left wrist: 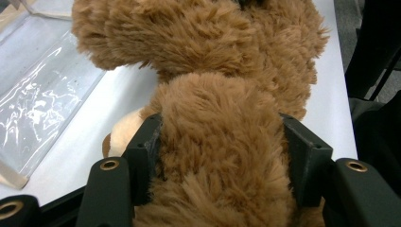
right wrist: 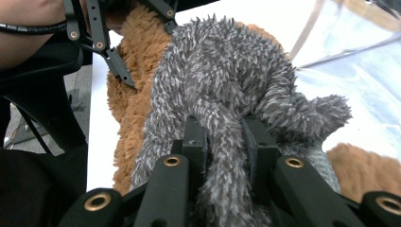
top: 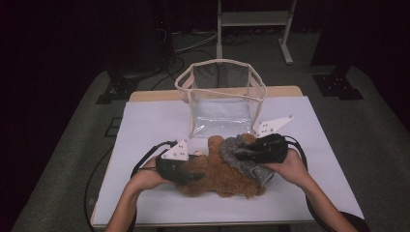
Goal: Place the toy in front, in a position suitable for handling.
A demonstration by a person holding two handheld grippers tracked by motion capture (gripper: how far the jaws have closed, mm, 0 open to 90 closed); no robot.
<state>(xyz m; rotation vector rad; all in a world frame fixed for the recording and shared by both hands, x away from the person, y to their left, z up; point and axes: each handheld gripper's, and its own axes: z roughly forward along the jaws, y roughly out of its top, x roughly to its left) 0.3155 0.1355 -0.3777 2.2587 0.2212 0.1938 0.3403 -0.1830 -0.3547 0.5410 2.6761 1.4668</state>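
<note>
right now i have both tools on the soft toys at the near edge of the white table. my left gripper is clamped around a thick limb of the brown plush bear, its jaws pressing into the fur from both sides. my right gripper is pinched tight on a narrow fold of the grey fuzzy garment that drapes over the bear.

as i judge it, the step is to work the grey piece on or off the bear, so i should keep the left hold firm as an anchor and pull with the right along the fabric, not across it, so the thin fold does not slip out.

the bear lies flat, shaggy and tan-brown, with a paler patch near my left jaw. the grey piece is spiky-napped, bunched over its right end. farther off stands an open clear bag with a cream rim, just beyond the toys.
</note>
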